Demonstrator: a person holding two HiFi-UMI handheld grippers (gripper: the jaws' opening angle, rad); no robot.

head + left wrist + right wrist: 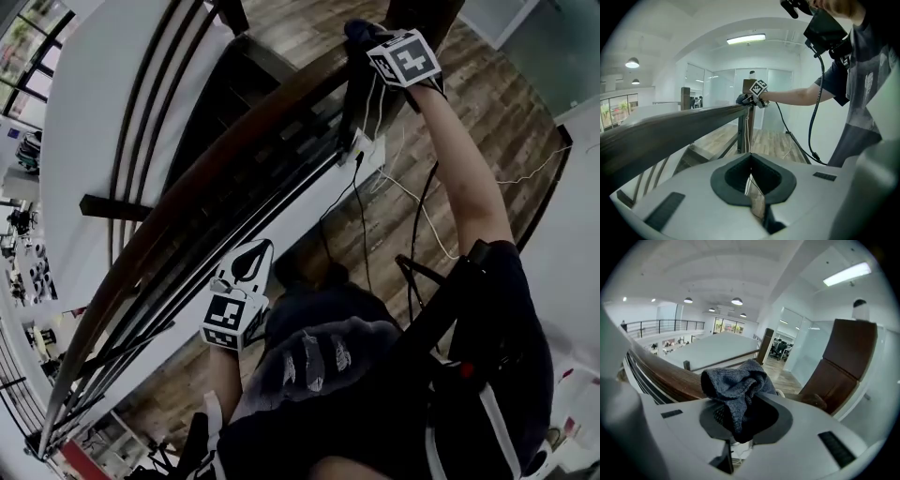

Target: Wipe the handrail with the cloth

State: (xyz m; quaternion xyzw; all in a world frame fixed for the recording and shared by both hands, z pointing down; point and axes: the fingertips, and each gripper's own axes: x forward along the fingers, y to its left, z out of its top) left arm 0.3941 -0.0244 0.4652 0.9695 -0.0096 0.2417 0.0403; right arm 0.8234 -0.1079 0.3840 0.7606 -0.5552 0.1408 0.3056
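The brown wooden handrail (pixel 187 202) runs from lower left to upper right in the head view. My right gripper (pixel 364 45) is at its far end, shut on a dark grey knitted cloth (pixel 736 383) that rests bunched on top of the rail (pixel 670 378). The left gripper view shows that cloth (pixel 743 99) sitting on the rail (pixel 670 126) at the post. My left gripper (pixel 251 255) hangs lower, beside the rail and apart from it, its jaws shut with nothing between them (pixel 750 158).
A thick brown newel post (pixel 843 362) stands just past the cloth. Dark metal bars (pixel 234 225) run under the rail. White and black cables (pixel 370 187) and a power strip (pixel 367 148) hang over the wood floor (pixel 487 122). My body fills the lower right.
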